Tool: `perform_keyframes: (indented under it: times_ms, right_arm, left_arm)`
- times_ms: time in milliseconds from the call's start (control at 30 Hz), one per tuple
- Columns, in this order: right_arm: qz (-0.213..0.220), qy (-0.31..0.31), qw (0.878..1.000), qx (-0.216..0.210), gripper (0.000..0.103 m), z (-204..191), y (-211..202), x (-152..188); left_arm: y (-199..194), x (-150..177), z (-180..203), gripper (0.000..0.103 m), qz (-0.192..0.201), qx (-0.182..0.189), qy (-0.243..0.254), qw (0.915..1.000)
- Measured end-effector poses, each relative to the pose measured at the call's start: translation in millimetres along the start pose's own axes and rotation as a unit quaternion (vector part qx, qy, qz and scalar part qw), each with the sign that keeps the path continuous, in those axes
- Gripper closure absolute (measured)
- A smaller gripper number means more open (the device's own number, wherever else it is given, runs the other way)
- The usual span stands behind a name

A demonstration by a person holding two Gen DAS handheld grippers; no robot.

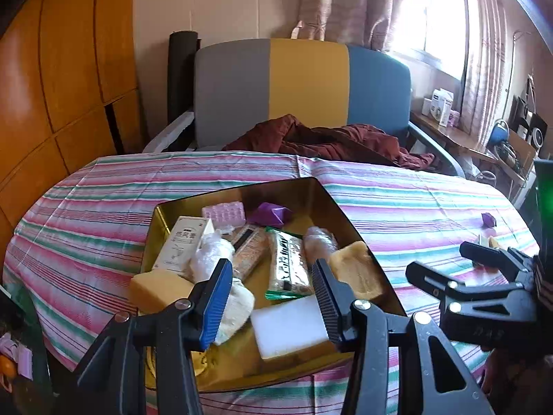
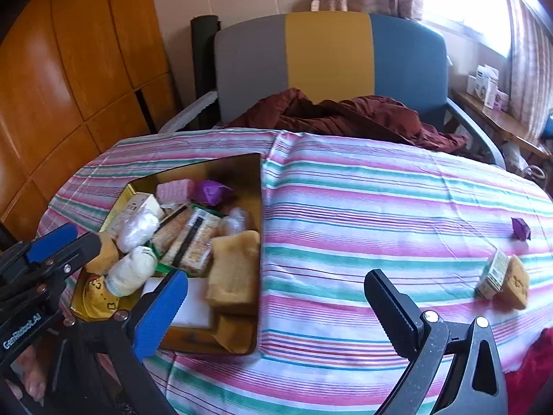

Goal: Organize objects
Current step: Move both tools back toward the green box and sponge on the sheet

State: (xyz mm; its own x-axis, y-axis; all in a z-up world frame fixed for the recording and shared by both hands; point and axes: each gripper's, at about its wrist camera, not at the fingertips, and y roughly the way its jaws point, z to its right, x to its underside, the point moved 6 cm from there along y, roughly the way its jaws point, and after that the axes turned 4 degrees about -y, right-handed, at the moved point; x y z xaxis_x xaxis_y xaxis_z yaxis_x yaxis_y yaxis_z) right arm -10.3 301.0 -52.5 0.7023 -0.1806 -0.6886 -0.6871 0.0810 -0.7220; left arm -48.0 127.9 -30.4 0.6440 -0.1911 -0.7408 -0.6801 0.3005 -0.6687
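Tricolour armchair [image 1: 304, 83], wooden wardrobe [image 1: 65, 69], sunlit window [image 1: 439, 10].

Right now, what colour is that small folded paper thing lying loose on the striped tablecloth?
Purple, clearest in the right wrist view.

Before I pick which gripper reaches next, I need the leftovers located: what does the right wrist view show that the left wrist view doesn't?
Only the right wrist view shows the small carton touching a yellow sponge clearly. Only the left wrist view shows the orange fruit at its lower-left edge. Both share the gold tin, the loose purple paper piece on the striped cloth, and both open grippers: left gripper, right gripper.
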Motion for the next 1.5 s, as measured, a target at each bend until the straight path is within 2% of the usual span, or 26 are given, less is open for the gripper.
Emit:
perform_keyframes:
  times_ms: [600, 833, 1200, 1500]
  right_arm:
    - [-0.022, 0.069, 0.996, 0.043, 0.0, 71, -5, 15]
    - [-0.035, 0.098, 0.994, 0.046, 0.0, 99, -9, 18]
    - [-0.035, 0.181, 0.981, 0.068, 0.0, 184, -32, 14]
    - [-0.012, 0.231, 0.964, 0.134, 0.0, 272, -55, 10]
  left_arm:
    - [3, 17, 46, 0.055, -0.017, 0.027, 0.055, 0.998]
    - [4, 19, 58, 0.055, -0.022, 0.035, 0.07, 0.9967]
    - [8, 19, 86, 0.055, -0.028, 0.051, 0.103, 0.9929]
    - [16, 11, 123, 0.055, -0.031, 0.07, 0.136, 0.9878]
